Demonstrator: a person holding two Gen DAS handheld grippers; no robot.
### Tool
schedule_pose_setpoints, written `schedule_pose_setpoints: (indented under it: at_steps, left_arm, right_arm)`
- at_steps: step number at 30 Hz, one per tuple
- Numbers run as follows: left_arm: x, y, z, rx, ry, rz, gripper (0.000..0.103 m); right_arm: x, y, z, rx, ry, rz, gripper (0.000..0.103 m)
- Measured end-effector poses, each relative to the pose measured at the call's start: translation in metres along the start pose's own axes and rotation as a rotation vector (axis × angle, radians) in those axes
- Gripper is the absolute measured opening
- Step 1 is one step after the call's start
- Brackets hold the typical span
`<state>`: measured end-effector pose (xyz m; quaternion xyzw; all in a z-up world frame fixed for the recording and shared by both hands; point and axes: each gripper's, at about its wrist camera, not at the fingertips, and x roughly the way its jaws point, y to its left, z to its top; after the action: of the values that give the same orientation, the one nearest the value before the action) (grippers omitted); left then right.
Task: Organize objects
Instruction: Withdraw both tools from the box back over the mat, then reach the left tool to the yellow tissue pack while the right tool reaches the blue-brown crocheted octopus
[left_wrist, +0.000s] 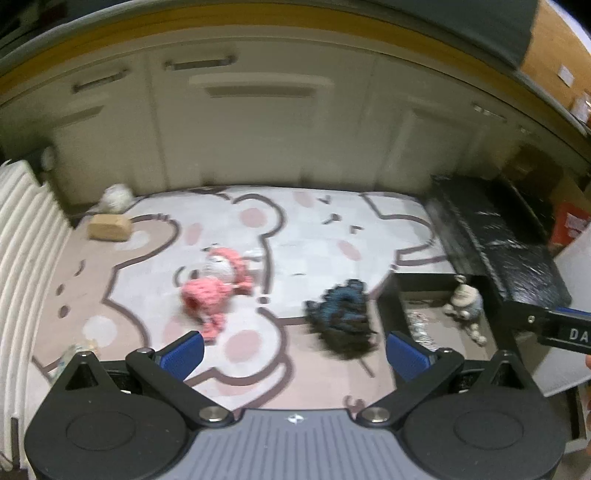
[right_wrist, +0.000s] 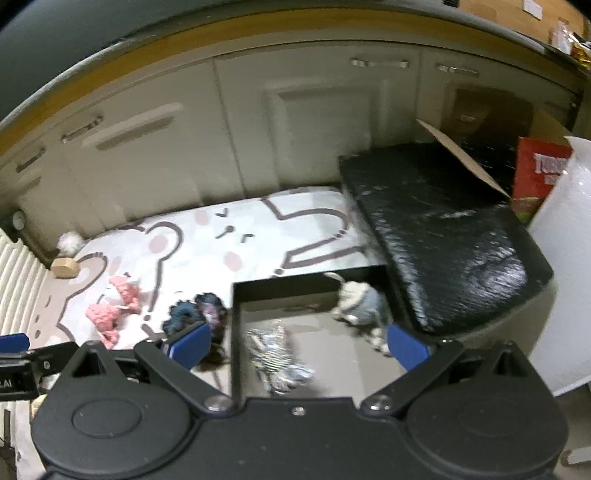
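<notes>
Floor: cartoon-bear rug (left_wrist: 314, 229), pink/white, laid along cream cabinet fronts (left_wrist: 266, 122) w/ bar handles. All places rel. to rug.

- Pink knit toy (left_wrist: 214, 280): mid-rug.
- Dark blue/black knit toy (left_wrist: 343, 314): near rug's right edge, just beside black open box (right_wrist: 236, 332).
- Box: off rug's right edge; holds grey-white plush (right_wrist: 356, 299) + silvery crinkled item (right_wrist: 273, 354).
- Black wrapped block (right_wrist: 443, 236): rug's right, touching box.
- Tan block (left_wrist: 109, 226), white fuzzy ball (left_wrist: 116, 197): rug's far-left corner.
- White ribbed panel (left_wrist: 26, 236): bounds rug's left.
- Bare rug strips betw. toys.

Left gripper (left_wrist: 295, 352): spread wide, holding nothing, above rug's near edge. Right gripper (right_wrist: 299, 343): spread wide, holding nothing, over box.
</notes>
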<state>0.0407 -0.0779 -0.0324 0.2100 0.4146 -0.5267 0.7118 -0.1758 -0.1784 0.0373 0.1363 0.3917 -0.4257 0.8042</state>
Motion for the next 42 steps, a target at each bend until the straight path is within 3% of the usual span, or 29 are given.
schedule_pose_setpoints:
  at_steps: [17, 33, 42]
  left_arm:
    - [-0.019, 0.086, -0.015, -0.069, -0.029, 0.103, 0.103]
    - [-0.017, 0.144, -0.037, -0.075, -0.009, 0.177, 0.103]
    - [0.003, 0.181, -0.052, -0.125, 0.102, 0.204, 0.103]
  right_arm:
    - [0.015, 0.078, 0.003, -0.102, -0.011, 0.121, 0.103]
    - [0.057, 0.126, -0.004, -0.248, 0.024, 0.1, 0.103]
    - [0.086, 0.139, -0.007, -0.263, 0.035, 0.135, 0.103]
